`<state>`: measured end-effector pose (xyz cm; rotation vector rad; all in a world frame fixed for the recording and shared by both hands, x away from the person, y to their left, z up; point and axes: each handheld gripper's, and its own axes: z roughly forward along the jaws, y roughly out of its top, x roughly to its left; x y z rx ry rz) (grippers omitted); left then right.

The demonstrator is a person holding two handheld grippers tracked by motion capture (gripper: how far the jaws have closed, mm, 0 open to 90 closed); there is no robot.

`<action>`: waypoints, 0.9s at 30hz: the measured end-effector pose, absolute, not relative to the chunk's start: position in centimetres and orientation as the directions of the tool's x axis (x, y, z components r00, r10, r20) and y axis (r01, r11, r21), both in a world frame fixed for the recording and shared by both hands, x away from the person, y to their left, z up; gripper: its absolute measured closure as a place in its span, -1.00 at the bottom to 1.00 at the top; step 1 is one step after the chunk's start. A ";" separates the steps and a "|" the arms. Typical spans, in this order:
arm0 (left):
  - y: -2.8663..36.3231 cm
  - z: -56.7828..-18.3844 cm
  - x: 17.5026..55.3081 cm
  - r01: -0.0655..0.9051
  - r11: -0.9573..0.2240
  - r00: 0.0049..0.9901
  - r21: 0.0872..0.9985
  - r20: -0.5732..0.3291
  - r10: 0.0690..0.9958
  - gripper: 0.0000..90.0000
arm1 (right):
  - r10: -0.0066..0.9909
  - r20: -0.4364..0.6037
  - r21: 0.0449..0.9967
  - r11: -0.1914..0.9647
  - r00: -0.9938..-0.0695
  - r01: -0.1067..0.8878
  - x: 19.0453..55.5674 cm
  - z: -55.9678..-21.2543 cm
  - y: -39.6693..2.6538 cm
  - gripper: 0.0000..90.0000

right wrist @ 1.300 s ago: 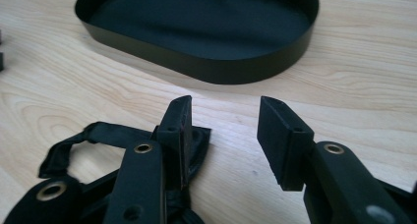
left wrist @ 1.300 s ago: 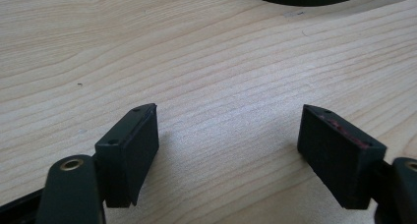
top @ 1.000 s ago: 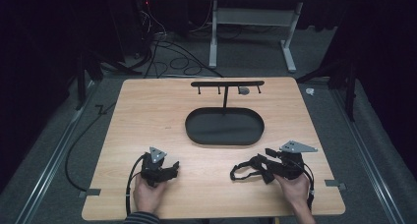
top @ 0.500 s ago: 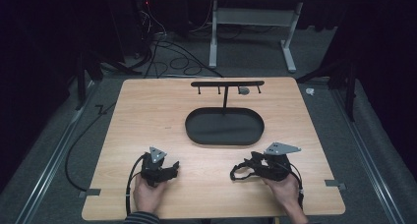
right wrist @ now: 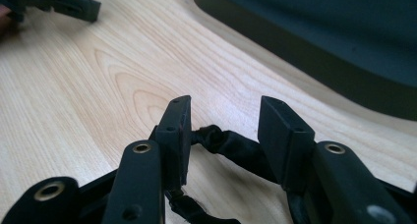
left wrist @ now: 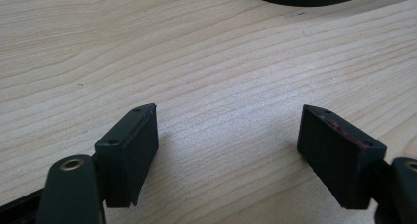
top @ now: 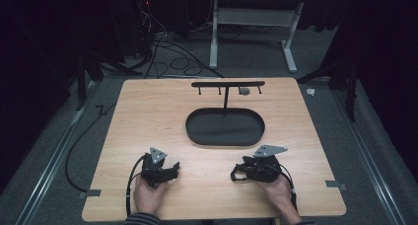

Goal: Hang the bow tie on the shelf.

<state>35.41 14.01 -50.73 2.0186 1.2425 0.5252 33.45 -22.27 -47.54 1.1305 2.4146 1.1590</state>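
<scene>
My left gripper [top: 171,168] rests on the wooden table [top: 148,111] near its front edge, left of centre. In the left gripper view [left wrist: 227,121] its jaws stand wide open over bare wood. My right gripper [top: 240,172] lies low at the front right with its jaws pointing left. Its jaws [right wrist: 223,111] are apart, and a black cord [right wrist: 231,145] lies on the wood between them with neither pad pressing on it. A black oval tray [top: 189,127] sits mid-table, just beyond both grippers.
A black T-shaped rack [top: 226,84] with hooks stands behind the tray, and a small grey piece [top: 243,91] hangs on it. The tray's wall [right wrist: 295,42] rises close ahead of the right jaws. The left gripper [right wrist: 74,5] shows far off in the right gripper view.
My right gripper has slid left along the front of the table and sunk a little. The left gripper has stayed where it was.
</scene>
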 end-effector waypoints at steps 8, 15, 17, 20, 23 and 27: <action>14.0 -50.7 35.4 0.606 -0.296 0.458 0.739 -0.019 0.889 -0.47 | 0.740 0.125 0.704 0.403 -0.661 0.585 33.9 -48.9 -22.3 0.29; 14.0 -50.7 35.4 0.606 -0.296 0.458 0.739 -0.020 0.889 -0.47 | 0.738 0.110 0.688 0.426 -0.665 0.587 34.2 -49.3 -22.3 0.37; 14.0 -50.7 35.4 0.606 -0.296 0.458 0.739 -0.020 0.889 -0.47 | 0.738 0.097 0.681 0.441 -0.668 0.585 34.2 -49.4 -22.2 0.43; 14.0 -50.7 35.4 0.606 -0.296 0.458 0.739 -0.019 0.889 -0.47 | 0.735 0.057 0.686 0.463 -0.676 0.561 34.0 -49.5 -22.0 0.58; 14.0 -50.7 35.4 0.606 -0.296 0.458 0.739 -0.019 0.889 -0.47 | 0.733 0.022 0.683 0.485 -0.680 0.545 33.9 -49.4 -22.0 0.77; 14.0 -50.7 35.4 0.605 -0.295 0.457 0.740 -0.019 0.889 -0.46 | 0.730 0.002 0.689 0.495 -0.684 0.530 33.8 -49.5 -22.1 0.88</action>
